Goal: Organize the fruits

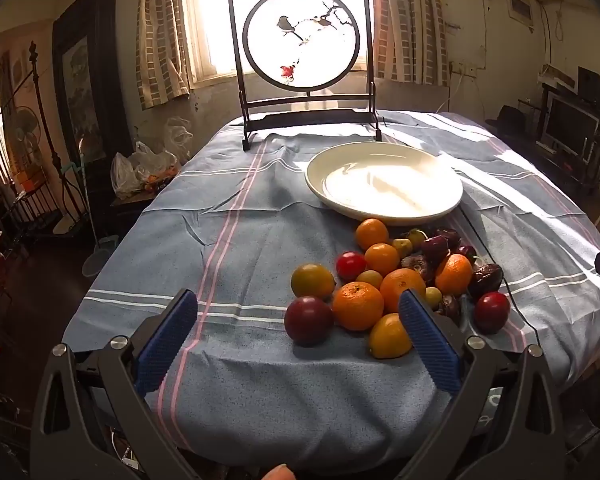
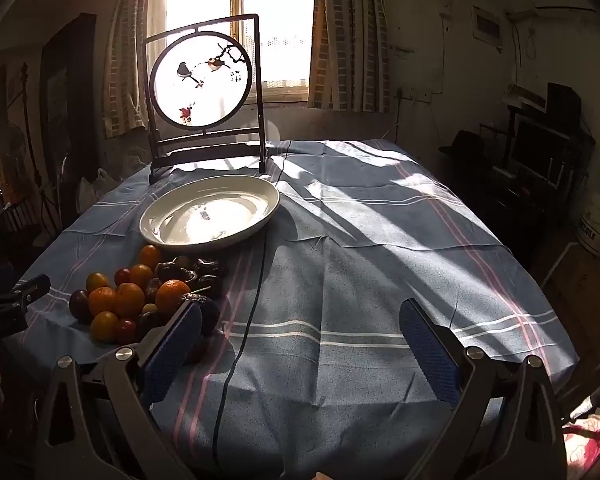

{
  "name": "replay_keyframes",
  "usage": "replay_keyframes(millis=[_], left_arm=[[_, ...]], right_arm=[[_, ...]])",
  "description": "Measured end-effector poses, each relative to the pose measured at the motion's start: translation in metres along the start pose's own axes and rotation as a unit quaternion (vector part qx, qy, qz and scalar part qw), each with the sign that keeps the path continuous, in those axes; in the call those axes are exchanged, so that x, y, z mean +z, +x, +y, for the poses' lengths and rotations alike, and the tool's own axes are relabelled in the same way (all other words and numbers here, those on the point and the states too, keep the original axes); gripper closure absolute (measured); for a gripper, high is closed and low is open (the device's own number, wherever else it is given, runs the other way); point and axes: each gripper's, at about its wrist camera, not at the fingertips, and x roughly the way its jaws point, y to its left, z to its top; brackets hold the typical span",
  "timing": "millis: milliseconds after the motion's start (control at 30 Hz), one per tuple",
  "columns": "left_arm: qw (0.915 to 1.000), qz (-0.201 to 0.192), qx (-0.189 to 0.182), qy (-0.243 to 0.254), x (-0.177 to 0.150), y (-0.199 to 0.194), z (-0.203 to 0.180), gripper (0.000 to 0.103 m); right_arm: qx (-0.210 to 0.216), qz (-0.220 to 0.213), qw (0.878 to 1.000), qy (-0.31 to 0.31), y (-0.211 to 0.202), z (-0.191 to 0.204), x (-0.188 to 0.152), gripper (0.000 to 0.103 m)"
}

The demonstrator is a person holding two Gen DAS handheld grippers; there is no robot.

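Note:
A pile of fruit lies on the blue striped tablecloth: oranges (image 1: pixel 358 305), a dark red plum (image 1: pixel 309 320), a yellow-green fruit (image 1: pixel 312 281), small red fruits (image 1: pixel 492 312) and dark dates (image 1: pixel 486 279). An empty white plate (image 1: pixel 384 182) sits just behind the pile. My left gripper (image 1: pixel 298 308) is open, hovering near the table's front edge, its right finger (image 1: pixel 428 336) in front of the pile. My right gripper (image 2: pixel 300 320) is open and empty over bare cloth, right of the pile (image 2: pixel 130 300) and the plate (image 2: pixel 210 216). Part of the left gripper (image 2: pixel 12 304) shows at the right wrist view's left edge.
A framed round bird screen (image 1: pixel 304 60) stands at the table's far edge behind the plate. A thin black cable (image 2: pixel 256 280) runs across the cloth beside the fruit. Plastic bags (image 1: pixel 140 172) sit on a low stand left of the table. Furniture lines the right wall.

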Motion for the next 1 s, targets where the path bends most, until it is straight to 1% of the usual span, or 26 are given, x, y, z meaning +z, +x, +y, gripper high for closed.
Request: replay_keyframes(millis=[33, 100, 167, 233, 333, 400, 1000], left_arm=[[1.0000, -0.001, -0.002, 0.000, 0.000, -0.001, 0.001, 0.005], [1.0000, -0.002, 0.007, 0.006, -0.001, -0.001, -0.003, 0.005], [1.0000, 0.003, 0.006, 0.006, -0.001, 0.000, -0.003, 0.005], [1.0000, 0.004, 0.005, 0.004, -0.001, 0.001, -0.002, 0.005], [1.0000, 0.004, 0.004, 0.004, -0.001, 0.001, -0.002, 0.005], [1.0000, 0.005, 0.003, 0.003, -0.001, 0.000, -0.002, 0.005], [1.0000, 0.006, 0.001, 0.000, 0.000, 0.004, 0.002, 0.005]], right_arm=[[-0.001, -0.001, 1.000, 0.000, 0.000, 0.000, 0.001, 0.004], [-0.003, -0.005, 1.000, -0.001, -0.002, -0.001, 0.002, 0.004], [-0.006, 0.003, 1.000, -0.017, 0.004, 0.009, 0.001, 0.004], [-0.001, -0.007, 1.000, -0.012, 0.000, 0.004, -0.001, 0.004], [-0.003, -0.012, 1.000, -0.008, -0.005, 0.008, -0.002, 0.004], [-0.001, -0.006, 1.000, -0.006, -0.002, 0.001, 0.002, 0.004], [-0.002, -0.006, 1.000, -0.007, -0.002, 0.002, 0.000, 0.004]])
